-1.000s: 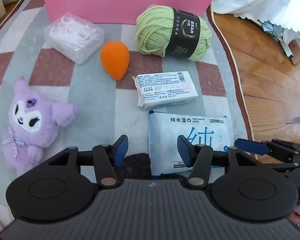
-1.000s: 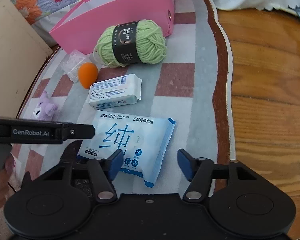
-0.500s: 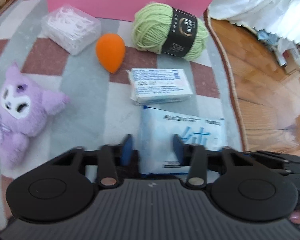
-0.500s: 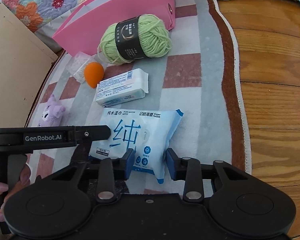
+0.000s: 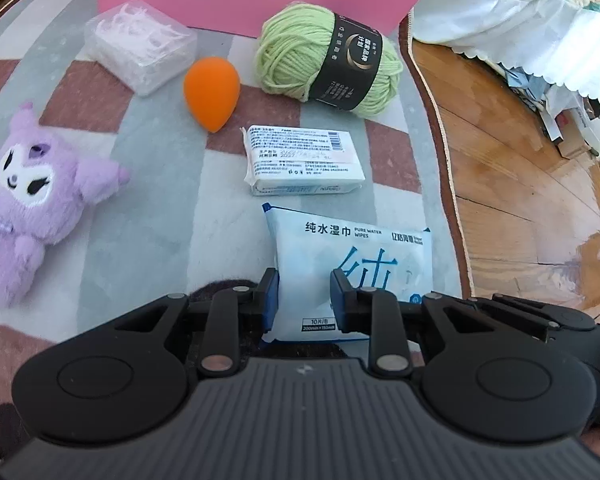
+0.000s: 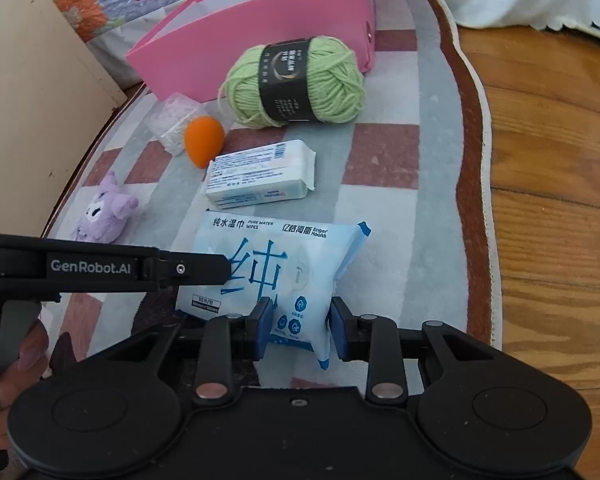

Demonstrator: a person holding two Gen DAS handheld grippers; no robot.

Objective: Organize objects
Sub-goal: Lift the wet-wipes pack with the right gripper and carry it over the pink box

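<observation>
Both wrist views tilt steeply down, close over the white-and-blue wet wipes pack (image 5: pixel 352 268) (image 6: pixel 276 268), left view from its left end, right from its right; both share it.

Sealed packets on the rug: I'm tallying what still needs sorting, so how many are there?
2. The blue wet wipes pack lies nearest, pinched by both grippers; the smaller white packet lies just beyond it, before the green yarn. More may be hidden.

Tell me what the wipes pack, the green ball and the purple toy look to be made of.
Wipes pack: thin glossy plastic film, going by its sheen and crinkled, sealed edges.
Green ball: soft wound yarn, probably wool or acrylic, with a dark paper band.
Purple toy: fuzzy plush fabric, likely stuffed.
</observation>
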